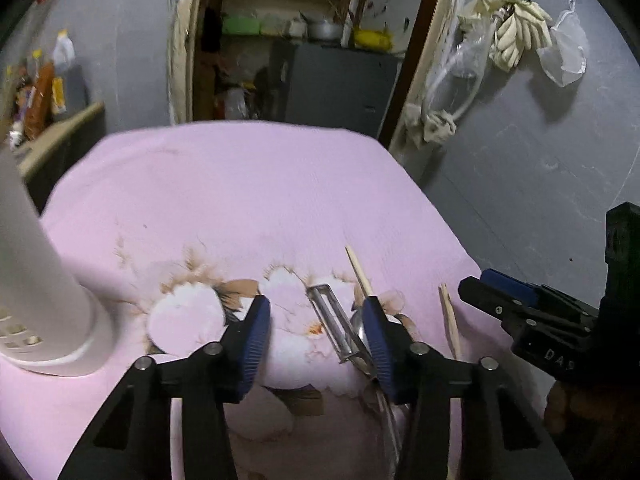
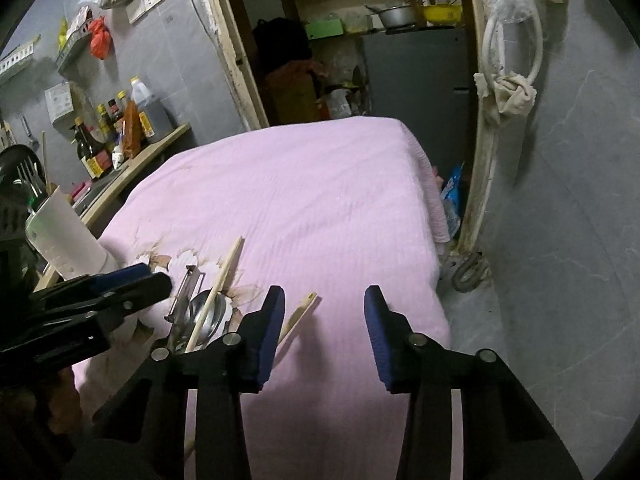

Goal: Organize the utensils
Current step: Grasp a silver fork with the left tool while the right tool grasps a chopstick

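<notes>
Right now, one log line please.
left gripper: open over peeler | right gripper: open, empty | holder: upright

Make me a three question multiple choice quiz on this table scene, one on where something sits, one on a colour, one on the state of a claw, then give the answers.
1. Where does the white utensil holder stand relative to the peeler?
A. To its left
B. To its right
C. On top of it

2. What colour is the cloth covering the table?
A. Green
B. Pink
C. Grey

3. How does the left claw stand?
A. Shut on a chopstick
B. Shut on the peeler
C. Open, holding nothing

Answers:
1 A, since in the left wrist view the holder is at the far left and the peeler lies near the middle, beside a spoon and a chopstick.
2 B, since the cloth is pale pink with a flower print.
3 C, since its blue pads are wide apart with cloth visible between them; the right claw is open as well.
</notes>
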Available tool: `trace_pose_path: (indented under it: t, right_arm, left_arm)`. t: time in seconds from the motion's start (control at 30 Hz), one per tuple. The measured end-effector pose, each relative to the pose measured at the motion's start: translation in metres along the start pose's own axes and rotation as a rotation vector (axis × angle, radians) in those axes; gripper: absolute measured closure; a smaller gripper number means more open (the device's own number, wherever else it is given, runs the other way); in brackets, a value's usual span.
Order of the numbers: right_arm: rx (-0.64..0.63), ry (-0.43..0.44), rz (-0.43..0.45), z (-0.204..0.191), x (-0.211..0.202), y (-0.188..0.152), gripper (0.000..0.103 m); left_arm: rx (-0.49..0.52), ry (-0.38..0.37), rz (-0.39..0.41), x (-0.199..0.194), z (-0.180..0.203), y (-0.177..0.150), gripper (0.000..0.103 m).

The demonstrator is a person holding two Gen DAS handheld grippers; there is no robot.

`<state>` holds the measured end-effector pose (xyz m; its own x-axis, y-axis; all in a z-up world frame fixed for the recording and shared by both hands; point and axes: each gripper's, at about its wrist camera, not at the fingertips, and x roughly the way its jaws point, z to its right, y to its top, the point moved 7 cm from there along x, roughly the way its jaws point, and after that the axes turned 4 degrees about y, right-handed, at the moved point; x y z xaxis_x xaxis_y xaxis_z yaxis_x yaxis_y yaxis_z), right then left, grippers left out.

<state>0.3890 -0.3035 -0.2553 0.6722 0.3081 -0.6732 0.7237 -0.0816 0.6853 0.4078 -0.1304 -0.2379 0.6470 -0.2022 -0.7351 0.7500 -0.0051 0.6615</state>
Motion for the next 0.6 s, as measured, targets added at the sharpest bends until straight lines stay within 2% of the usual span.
trace_pose_path:
  t: [0.13,0.23,0.37,0.6]
  right_arm:
    - [-0.006,0.017,-0.023,-0.005,0.004,-0.002,0.075]
    - [-0.016,0.028,-0.037,-0.008,0.006,-0.003,0.084]
    - [-0.016,0.030,-0.056,-0.008,0.009,-0.005,0.084]
    - [-0.012,0.053,-0.105,-0.011,0.017,-0.010,0.084]
  left_arm:
    - [-0.013,-0.025,-0.056,0.014,0.008,-0.001,0.064]
    - [-0.026,-0.044,-0.091,0.022,0.010,-0.005,0.072]
    - [-0.044,-0.042,-0.115,0.026,0.009,-0.007,0.077]
    - [-0.059,-0.046,-0.158,0.034,0.008,-0.001,0.077]
